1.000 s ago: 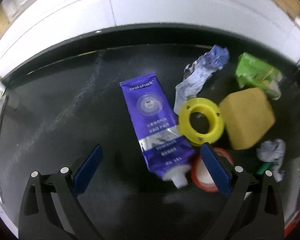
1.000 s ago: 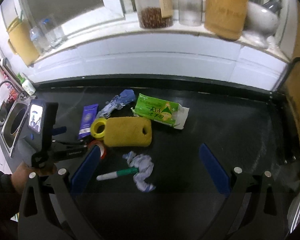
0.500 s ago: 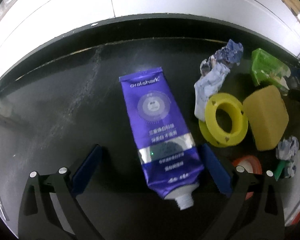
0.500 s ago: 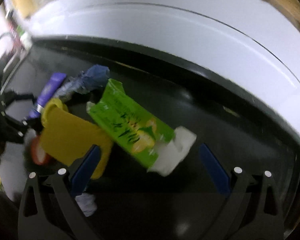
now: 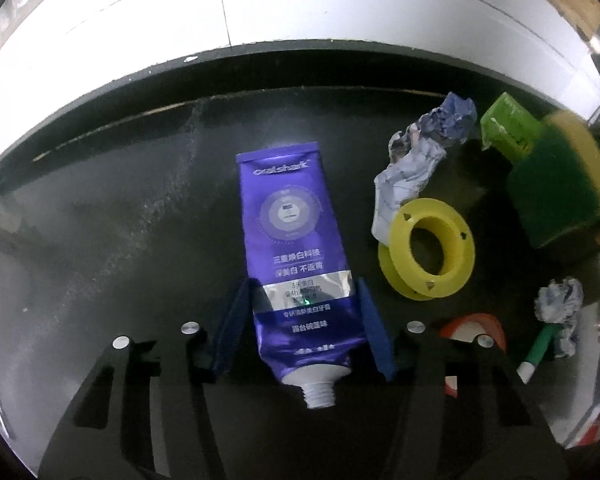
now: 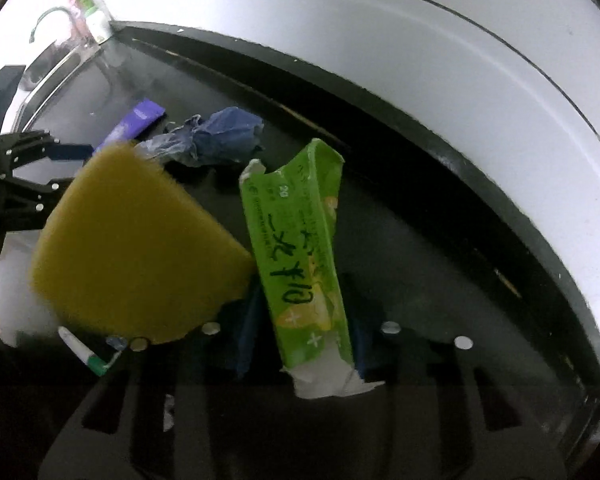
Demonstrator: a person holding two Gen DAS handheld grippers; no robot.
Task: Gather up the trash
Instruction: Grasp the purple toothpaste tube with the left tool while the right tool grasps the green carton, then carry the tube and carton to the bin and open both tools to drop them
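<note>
The purple toothpaste tube (image 5: pixel 296 264) on the black counter (image 5: pixel 120 240) is clamped at its lower end by the left claw (image 5: pixel 305 316). The green wrapper (image 6: pixel 300 264) is pinched by the right claw (image 6: pixel 305 332), beside the yellow sponge (image 6: pixel 132 248). A yellow spool (image 5: pixel 427 254) lies just right of the tube.

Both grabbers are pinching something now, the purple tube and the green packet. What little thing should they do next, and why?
Probably lift both straight up a little. The left gripper is shut on the purple toothpaste tube, and the right gripper is shut on the green packet. The yellow sponge presses against that packet, so rising slowly should free it.
</note>
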